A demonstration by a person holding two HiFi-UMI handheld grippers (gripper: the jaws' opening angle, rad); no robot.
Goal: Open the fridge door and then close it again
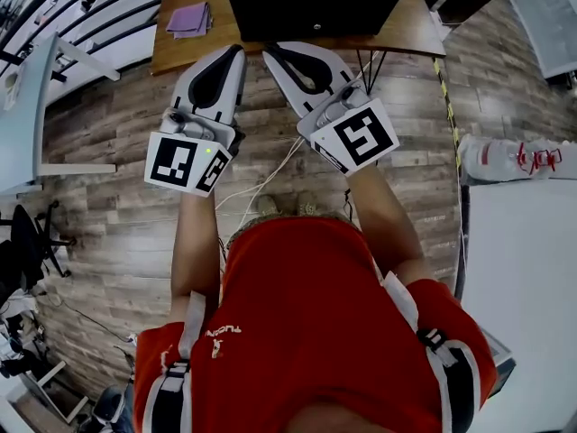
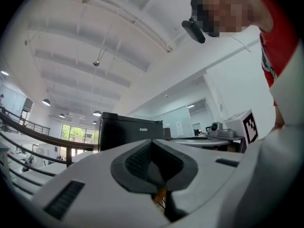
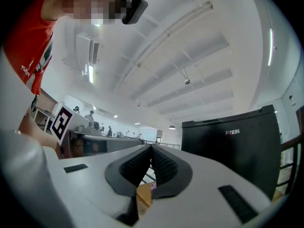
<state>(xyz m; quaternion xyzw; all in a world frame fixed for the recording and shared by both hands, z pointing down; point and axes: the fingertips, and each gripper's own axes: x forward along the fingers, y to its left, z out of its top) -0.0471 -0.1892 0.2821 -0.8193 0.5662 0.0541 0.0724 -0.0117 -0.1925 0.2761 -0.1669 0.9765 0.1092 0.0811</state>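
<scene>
Closest to me is the front of the red shirt, and beyond it my two forearms reach forward over the wooden floor. Each carries a tool. The left tool has its jaws pressed together with nothing between the pads. The right tool is the same, pads meeting on empty air. Both angle inward, so their tips sit close together.

Straight ahead of those tips stands the black fridge on the desk. It is near the tools but clearly apart from them, and neither tool touches it. A purple cloth lies on the desk to the fridge's left. In the left gripper view the fridge sits just left of the jaws, and in the right gripper view it sits off to their right, its labelled front facing me.

I judge this to be the approach, with the door looking shut and the opening not yet begun. Next I need to carry one tool to the door's free edge, part its jaws there, catch the edge and swing it outward. I cannot make out a handle or tell which side is hinged, so I must find that edge first.
</scene>
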